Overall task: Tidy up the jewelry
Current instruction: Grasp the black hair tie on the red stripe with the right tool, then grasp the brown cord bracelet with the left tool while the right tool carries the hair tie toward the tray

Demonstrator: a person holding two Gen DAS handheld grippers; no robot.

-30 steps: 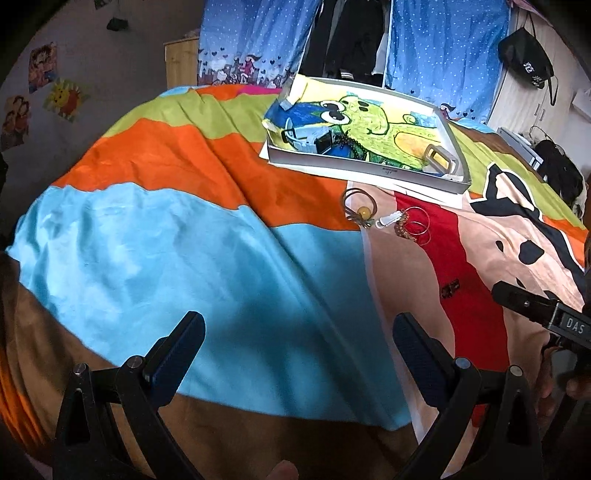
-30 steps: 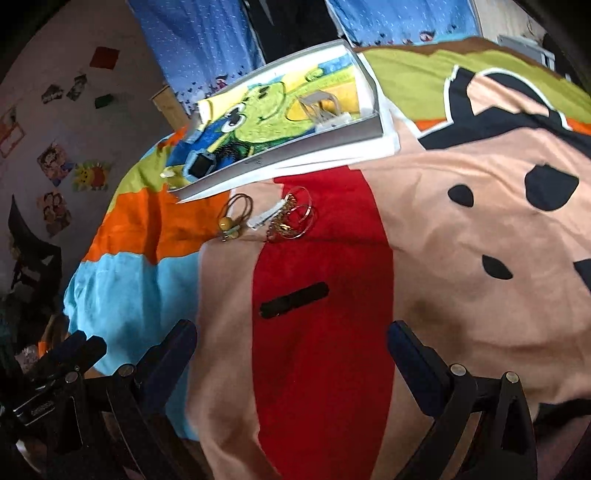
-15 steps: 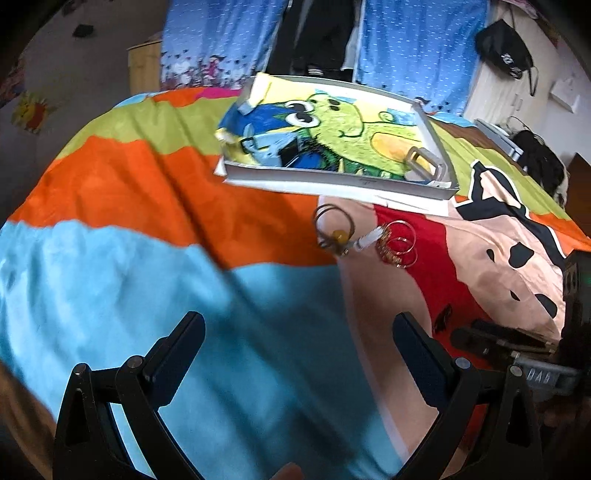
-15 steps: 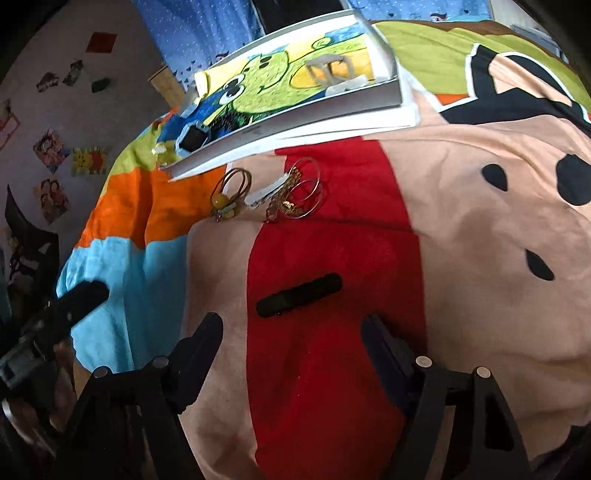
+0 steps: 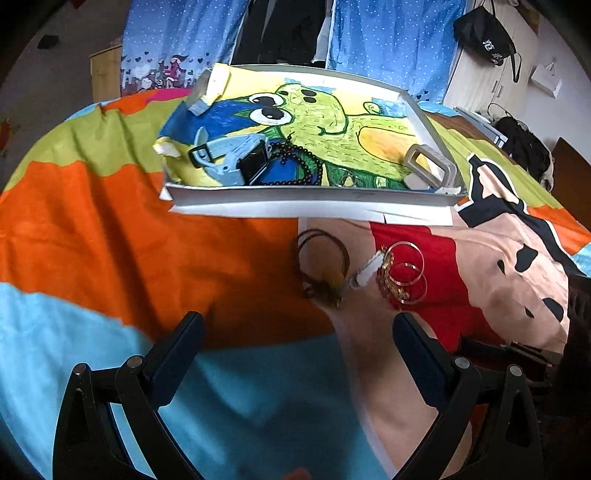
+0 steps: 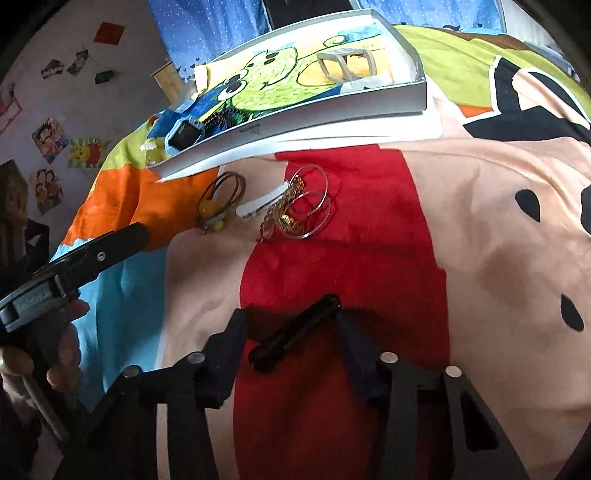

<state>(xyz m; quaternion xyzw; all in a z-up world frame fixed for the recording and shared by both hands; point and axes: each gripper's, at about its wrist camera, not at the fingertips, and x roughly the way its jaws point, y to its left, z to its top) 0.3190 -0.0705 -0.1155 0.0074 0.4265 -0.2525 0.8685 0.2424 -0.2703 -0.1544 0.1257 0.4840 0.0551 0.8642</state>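
Observation:
A white tray [image 5: 310,195] lined with a green cartoon drawing lies on the bed; it holds a blue watch [image 5: 236,162], a dark bead necklace [image 5: 303,162] and a grey bangle [image 5: 428,166]. In front of it lie brown cord loops with a yellow bead [image 5: 323,266], a white clip [image 5: 365,273] and gold hoops with a chain [image 5: 402,277]. My left gripper [image 5: 295,343] is open, just short of the loops. My right gripper [image 6: 288,332] is open, its fingers on either side of a black hair clip [image 6: 295,332] on the red patch.
The bed has a bright patchwork cover [image 5: 110,221]. Blue curtains [image 5: 388,33] and a black bag [image 5: 484,37] hang behind. The left gripper shows at the left of the right wrist view [image 6: 74,258]. The tray also shows there [image 6: 295,122].
Both grippers have moved forward toward the jewelry. The right gripper has narrowed and come down around the black hair clip. The left gripper has stayed wide open.

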